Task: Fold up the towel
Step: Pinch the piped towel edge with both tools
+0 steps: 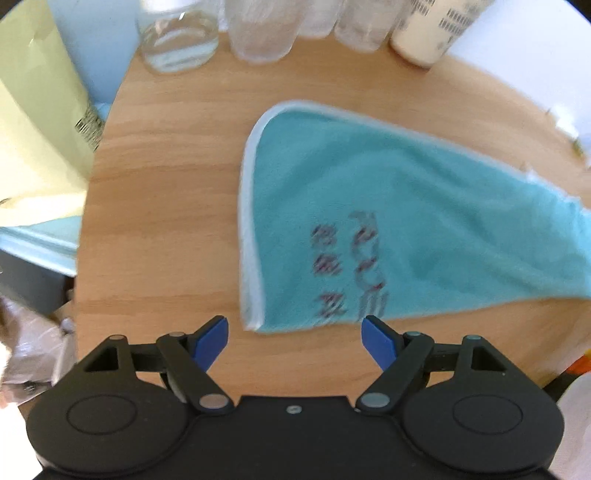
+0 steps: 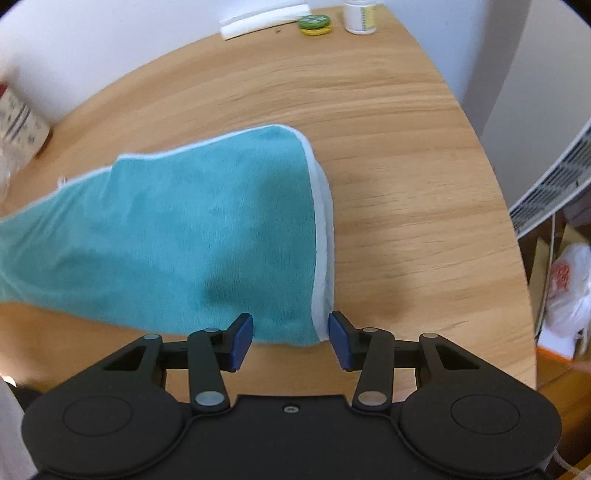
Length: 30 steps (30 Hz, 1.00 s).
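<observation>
While the teal towel [image 1: 388, 229] already lies doubled over on the round wooden table [image 1: 166, 184], neither claw has hold of it. Left gripper [image 1: 294, 332] hangs over the near left corner, jaws spread wide, nothing between the blue pads [image 1: 212, 341], cloth edge just ahead of them. Right gripper [image 2: 291, 338] sits at the near right corner of the towel [image 2: 177, 236], jaws parted and released; the white-trimmed edge lies just ahead of the gap, pads not pressing it. In the right view the right-hand edge shows two layers stacked, the upper trim slightly off from the lower, so one fold looks done, a bit uneven. Printed lettering faces up on the left end. My read: first fold complete, both corners let go, at least one more fold left to make it compact, probably bringing one short end over the other, plus squaring the edges. Glass jars [image 1: 177, 40] and a white bottle [image 1: 432, 29] stand along the far rim, well apart from the cloth. Frames are motion-blurred, so finer layer detail can't be told.
</observation>
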Motion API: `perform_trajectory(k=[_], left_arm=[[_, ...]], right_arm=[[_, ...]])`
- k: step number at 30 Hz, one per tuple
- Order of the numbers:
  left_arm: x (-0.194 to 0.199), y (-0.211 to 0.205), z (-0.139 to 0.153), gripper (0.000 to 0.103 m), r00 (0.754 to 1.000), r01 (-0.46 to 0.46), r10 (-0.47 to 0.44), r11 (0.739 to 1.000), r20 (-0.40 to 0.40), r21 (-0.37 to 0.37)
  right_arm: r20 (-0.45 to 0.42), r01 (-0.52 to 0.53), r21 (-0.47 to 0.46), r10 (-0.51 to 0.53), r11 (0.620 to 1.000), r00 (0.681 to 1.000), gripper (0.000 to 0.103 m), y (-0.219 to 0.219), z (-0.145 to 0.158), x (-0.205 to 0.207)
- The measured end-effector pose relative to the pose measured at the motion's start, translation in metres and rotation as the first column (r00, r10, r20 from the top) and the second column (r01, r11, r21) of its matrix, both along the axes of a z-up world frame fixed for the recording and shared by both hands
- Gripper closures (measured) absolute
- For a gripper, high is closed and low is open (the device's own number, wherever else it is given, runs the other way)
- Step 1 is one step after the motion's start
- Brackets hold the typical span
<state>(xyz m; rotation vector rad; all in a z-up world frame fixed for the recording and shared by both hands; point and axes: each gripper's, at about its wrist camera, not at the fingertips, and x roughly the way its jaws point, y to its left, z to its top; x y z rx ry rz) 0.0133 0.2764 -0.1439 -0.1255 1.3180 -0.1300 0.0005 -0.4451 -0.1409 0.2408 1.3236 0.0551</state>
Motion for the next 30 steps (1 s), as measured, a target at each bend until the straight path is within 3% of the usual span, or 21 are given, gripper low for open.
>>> perform_trajectory(k=[6, 7, 8, 10, 11, 12, 15, 18, 30], left_arm=[[0.008, 0.003, -0.004, 0.026, 0.997, -0.073, 0.073, 0.997, 0.018, 0.0], [0.009, 0.002, -0.004, 0.032, 0.996, -0.085, 0.085, 0.996, 0.021, 0.002], [0.01, 0.001, -0.005, 0.052, 0.995, -0.097, 0.097, 0.995, 0.031, 0.015], [0.009, 0.002, -0.007, 0.06, 0.991, -0.13, 0.129, 0.991, 0.046, 0.024], [0.009, 0.003, -0.008, 0.064, 0.99, -0.136, 0.135, 0.991, 0.044, 0.013], [0.008, 0.005, -0.008, 0.067, 0.989, -0.14, 0.14, 0.99, 0.043, 0.009], [0.008, 0.006, -0.007, 0.079, 0.99, -0.134, 0.133, 0.991, 0.042, 0.02], [0.009, 0.006, -0.006, 0.09, 0.993, -0.11, 0.108, 0.992, 0.053, 0.055], [0.011, 0.013, -0.004, 0.096, 0.996, -0.076, 0.069, 0.986, 0.05, 0.15]], right_arm=[[-0.015, 0.013, -0.003, -0.013, 1.0, 1.0, 0.052, 0.008, -0.004, 0.004], [-0.016, 0.011, -0.007, -0.012, 1.0, 1.0, 0.052, 0.009, -0.003, 0.003], [-0.012, 0.009, -0.011, -0.009, 1.0, 1.0, 0.052, 0.011, -0.003, 0.003], [-0.009, 0.015, -0.012, -0.015, 1.0, 1.0, 0.053, 0.012, -0.004, 0.003], [-0.007, 0.018, -0.016, -0.018, 1.0, 1.0, 0.06, 0.013, -0.005, 0.003], [-0.003, 0.019, -0.024, -0.019, 1.0, 1.0, 0.074, 0.014, -0.005, 0.003], [0.0, 0.003, -0.059, -0.003, 0.998, 1.0, 0.089, 0.016, -0.006, 0.0], [0.004, -0.019, -0.081, 0.02, 0.997, 1.0, 0.093, 0.019, -0.004, -0.002], [0.014, 0.018, -0.183, -0.015, 0.983, 1.0, 0.098, 0.013, -0.005, -0.004]])
